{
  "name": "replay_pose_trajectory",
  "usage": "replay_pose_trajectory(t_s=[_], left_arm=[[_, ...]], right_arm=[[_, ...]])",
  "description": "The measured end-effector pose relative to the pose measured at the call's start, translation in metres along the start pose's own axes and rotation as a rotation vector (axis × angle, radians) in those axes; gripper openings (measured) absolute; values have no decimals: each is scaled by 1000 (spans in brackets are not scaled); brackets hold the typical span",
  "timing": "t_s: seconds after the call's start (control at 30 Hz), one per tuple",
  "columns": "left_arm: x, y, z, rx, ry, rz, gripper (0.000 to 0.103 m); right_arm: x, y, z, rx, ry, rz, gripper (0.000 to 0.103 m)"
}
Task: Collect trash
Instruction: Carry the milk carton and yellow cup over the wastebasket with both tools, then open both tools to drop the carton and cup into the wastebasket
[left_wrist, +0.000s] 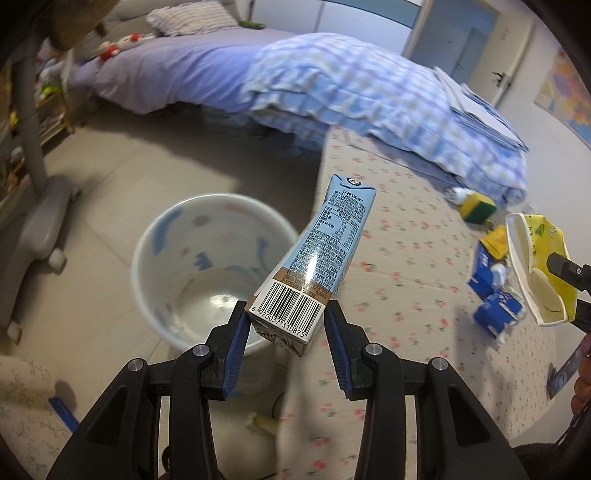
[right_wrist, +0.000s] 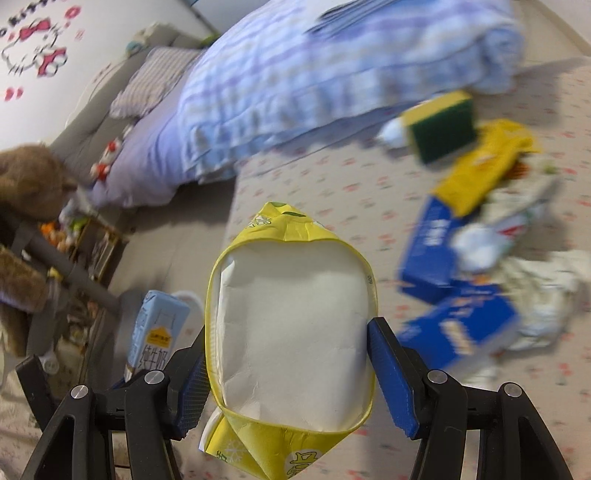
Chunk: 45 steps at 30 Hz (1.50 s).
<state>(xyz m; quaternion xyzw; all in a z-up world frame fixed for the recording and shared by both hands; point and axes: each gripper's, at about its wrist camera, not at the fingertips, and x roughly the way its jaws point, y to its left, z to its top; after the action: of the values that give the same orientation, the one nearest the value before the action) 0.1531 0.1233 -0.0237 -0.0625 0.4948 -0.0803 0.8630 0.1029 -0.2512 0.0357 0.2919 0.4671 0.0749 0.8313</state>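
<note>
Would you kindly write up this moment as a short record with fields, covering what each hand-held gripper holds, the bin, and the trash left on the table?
left hand-held gripper: shut on a light-blue milk carton, held by its barcode end
right hand-held gripper: shut on a flattened yellow paper cup
bin: white plastic bucket with blue pattern, on the floor beside the table, looks empty
table: floral tablecloth
trash left on table: yellow-and-green sponge, yellow packet, dark-blue cartons, crumpled white wrappers

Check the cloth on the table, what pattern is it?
The tablecloth is beige with small red-pink flower sprigs; it shows best in the left wrist view.
</note>
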Motion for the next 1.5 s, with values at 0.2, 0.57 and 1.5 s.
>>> replay_pose_trajectory(t_s=[0.2,0.57,1.5], left_arm=[[3,37,3,-74,16,39,44],[21,84,11,-145,100,209,76],[9,105,9,-163,109,263,83]], right_arm=[[51,42,-4,-28,64,21,68],[143,108,-21,-103,171,46,68],[182,135,-34,-119,208,58,87]])
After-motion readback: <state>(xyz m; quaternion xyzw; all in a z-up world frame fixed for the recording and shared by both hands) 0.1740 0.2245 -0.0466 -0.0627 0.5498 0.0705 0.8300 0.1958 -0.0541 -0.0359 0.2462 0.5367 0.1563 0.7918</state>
